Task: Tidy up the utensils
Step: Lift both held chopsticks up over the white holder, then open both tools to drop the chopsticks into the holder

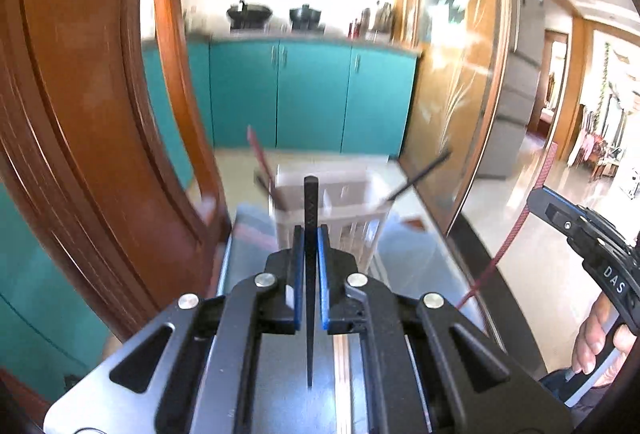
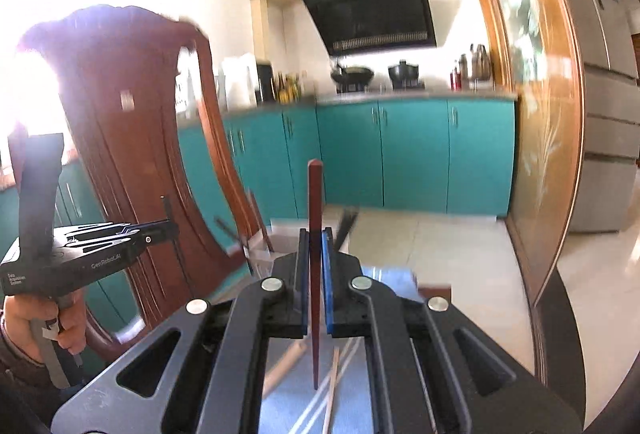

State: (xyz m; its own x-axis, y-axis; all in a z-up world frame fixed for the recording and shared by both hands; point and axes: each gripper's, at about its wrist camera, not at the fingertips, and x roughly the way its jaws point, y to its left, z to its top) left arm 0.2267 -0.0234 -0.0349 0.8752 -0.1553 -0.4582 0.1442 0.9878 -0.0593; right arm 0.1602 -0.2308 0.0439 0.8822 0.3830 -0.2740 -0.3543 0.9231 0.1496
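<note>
My left gripper [image 1: 310,234] is shut on a black chopstick [image 1: 311,202] held upright, just in front of a white slotted utensil holder [image 1: 340,210] on the glass table. The holder has a red chopstick [image 1: 260,158] and a black chopstick [image 1: 420,176] leaning in it. My right gripper [image 2: 316,234] is shut on a red-brown chopstick [image 2: 315,194] held upright; the holder [image 2: 280,234] shows just beyond it. The right gripper also shows at the right edge of the left wrist view [image 1: 538,200], with its red chopstick [image 1: 516,230]. The left gripper shows at the left of the right wrist view [image 2: 168,224].
Several pale loose chopsticks [image 2: 332,390] lie on the glass table [image 2: 288,402] under my right gripper. A carved wooden chair back [image 1: 100,138] stands close on the left. Teal cabinets [image 1: 312,94] and a glass partition [image 1: 452,74] lie beyond.
</note>
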